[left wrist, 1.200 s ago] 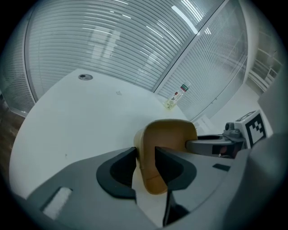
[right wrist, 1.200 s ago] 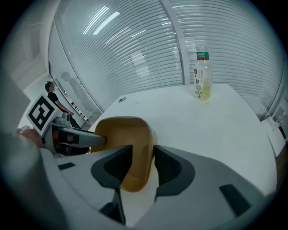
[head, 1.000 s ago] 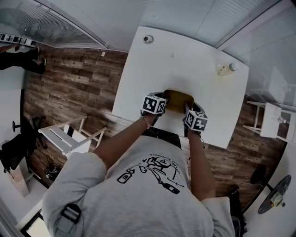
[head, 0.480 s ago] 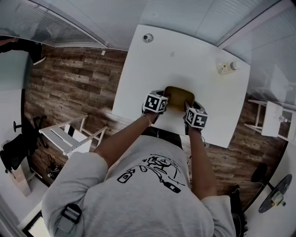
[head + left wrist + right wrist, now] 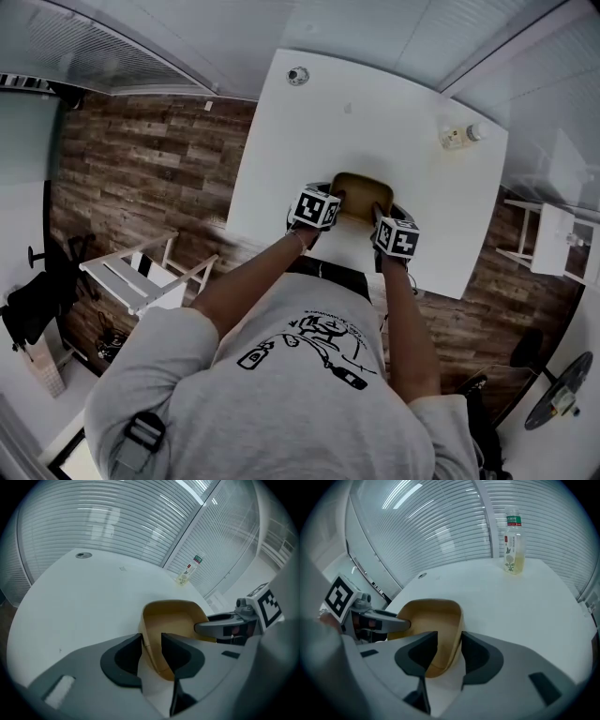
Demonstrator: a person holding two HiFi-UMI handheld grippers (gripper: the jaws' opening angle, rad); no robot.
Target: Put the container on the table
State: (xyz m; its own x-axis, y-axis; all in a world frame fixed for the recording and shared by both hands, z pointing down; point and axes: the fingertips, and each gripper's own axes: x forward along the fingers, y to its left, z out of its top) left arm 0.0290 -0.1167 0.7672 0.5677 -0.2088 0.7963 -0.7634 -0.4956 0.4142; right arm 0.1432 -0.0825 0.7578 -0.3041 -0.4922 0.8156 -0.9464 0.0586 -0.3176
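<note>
A tan, rounded-rectangular container [image 5: 361,192] is at the near edge of the white table [image 5: 375,103], held from both sides. My left gripper [image 5: 335,199] grips its left wall: in the left gripper view the thin wall [image 5: 171,620] runs slanted between the jaws of that gripper [image 5: 151,648]. My right gripper [image 5: 380,217] grips the right wall, and the right gripper view shows the container [image 5: 431,618] caught the same way by that gripper [image 5: 449,648]. Each gripper view shows the other gripper on the far rim. I cannot tell whether the container's base touches the table.
A small clear bottle [image 5: 459,138] with a green cap stands at the table's far right corner. A small round fitting [image 5: 299,77] sits at the far left corner. A white folding rack [image 5: 141,277] and a white side table [image 5: 553,244] stand on the wood floor.
Both grippers and the container have hardly moved. A dark figure at the far left edge of the head view has passed out of sight.
</note>
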